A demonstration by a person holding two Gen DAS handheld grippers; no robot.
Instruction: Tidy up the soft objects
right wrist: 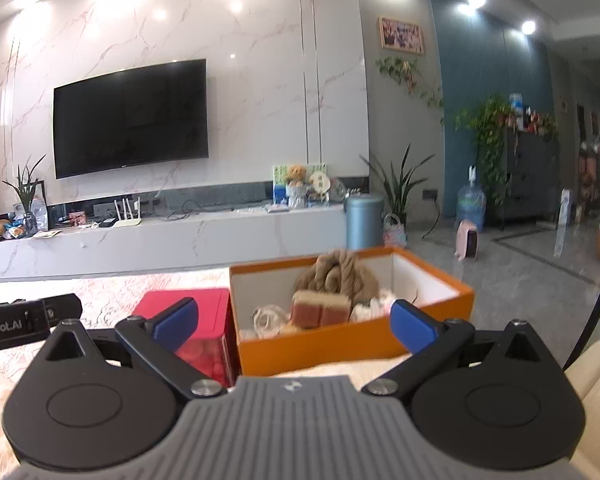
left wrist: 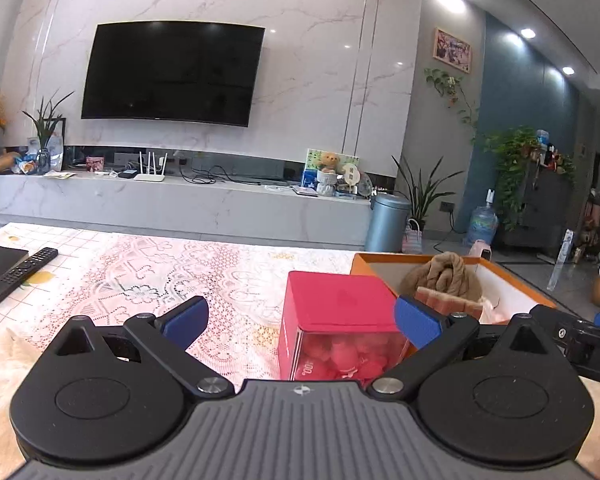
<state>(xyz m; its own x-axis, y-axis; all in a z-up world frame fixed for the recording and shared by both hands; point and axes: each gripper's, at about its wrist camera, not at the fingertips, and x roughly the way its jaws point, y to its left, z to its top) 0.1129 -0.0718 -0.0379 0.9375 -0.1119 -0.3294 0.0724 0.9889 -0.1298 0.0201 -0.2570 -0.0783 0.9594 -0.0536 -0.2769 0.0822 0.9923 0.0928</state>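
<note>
Inside, orange box [right wrist: 352, 340] holds tan knit bundle [right wrist: 336, 276] and folded cloths [right wrist: 320, 312].

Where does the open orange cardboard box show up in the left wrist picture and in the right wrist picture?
Left wrist: orange cardboard box at right of centre, behind the red box.
Right wrist: orange box at centre, right of the red box.
Shared landmark: black wall television.

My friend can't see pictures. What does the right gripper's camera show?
The open right gripper faces an orange box holding a tan knitted bundle and other soft things. A red box sits beside it on the table, with a television on the wall behind.
</note>
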